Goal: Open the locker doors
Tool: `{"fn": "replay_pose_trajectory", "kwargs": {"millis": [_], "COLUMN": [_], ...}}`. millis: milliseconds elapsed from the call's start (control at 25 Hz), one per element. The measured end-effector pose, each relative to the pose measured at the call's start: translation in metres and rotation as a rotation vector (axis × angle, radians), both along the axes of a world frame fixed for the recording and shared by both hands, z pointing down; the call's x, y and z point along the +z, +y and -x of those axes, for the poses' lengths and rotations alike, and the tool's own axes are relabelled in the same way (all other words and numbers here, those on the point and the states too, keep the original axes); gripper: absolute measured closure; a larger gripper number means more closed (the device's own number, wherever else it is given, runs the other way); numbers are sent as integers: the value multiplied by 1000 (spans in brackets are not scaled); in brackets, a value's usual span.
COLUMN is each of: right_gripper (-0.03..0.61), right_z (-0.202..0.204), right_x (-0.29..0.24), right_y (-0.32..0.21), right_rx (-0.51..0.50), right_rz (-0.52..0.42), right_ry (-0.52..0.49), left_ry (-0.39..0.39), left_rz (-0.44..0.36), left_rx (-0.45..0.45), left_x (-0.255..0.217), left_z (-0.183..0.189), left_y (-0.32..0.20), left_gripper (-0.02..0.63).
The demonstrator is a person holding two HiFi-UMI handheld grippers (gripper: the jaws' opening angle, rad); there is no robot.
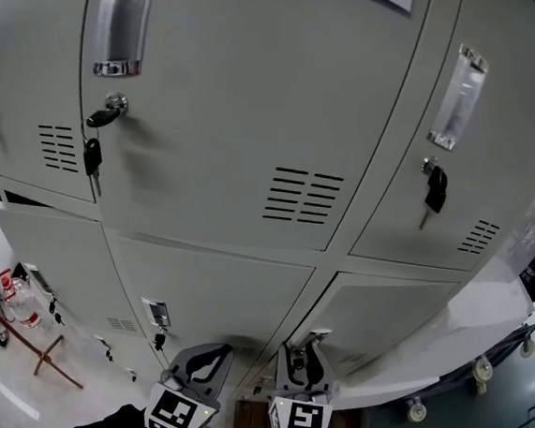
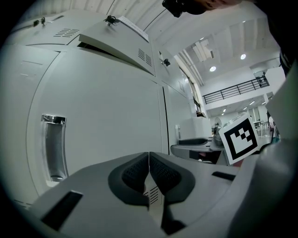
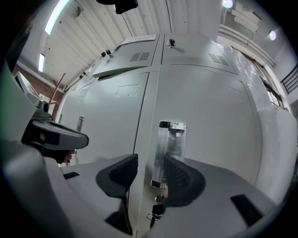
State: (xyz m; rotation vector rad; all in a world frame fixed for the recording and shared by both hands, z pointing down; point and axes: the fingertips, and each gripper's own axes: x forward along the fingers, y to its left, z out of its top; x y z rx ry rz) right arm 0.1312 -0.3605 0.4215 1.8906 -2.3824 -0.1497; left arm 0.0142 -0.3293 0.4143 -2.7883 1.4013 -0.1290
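Note:
Grey lockers (image 1: 258,113) fill the head view, each door with a chrome recessed handle and a key in its lock. My right gripper (image 3: 150,162) is open in front of a lower door, whose chrome handle (image 3: 170,148) stands just ahead of the gap. Its key (image 3: 158,210) hangs below, and nothing is gripped. My left gripper (image 2: 149,160) is shut and empty, facing the neighbouring lower door and its handle (image 2: 53,146). Both the left gripper (image 1: 207,358) and the right gripper (image 1: 306,353) show low in the head view. An upper door (image 3: 125,62) with a paper sheet stands slightly ajar.
A trolley on castors (image 1: 478,370) stands to the right of the lockers. Red rods (image 1: 21,330) and bottles (image 1: 14,302) lie on the floor at the left. In the right gripper view, the left gripper (image 3: 56,137) is close on the left.

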Motion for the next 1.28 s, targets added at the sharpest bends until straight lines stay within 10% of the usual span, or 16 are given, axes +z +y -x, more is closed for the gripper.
{"fn": "replay_pose_trajectory", "kwargs": {"millis": [1280], "right_gripper": [439], "right_z": [-25], "right_x": [-3], "right_y": [65], "right_rx": [-10], "right_rz": [-12], "right_ry": [-5], "left_ry": [2], "left_rz": [-12], "left_rx": [44], "left_x": [-2], "left_z": [-36], "left_y": [45], "left_gripper": [589]}}
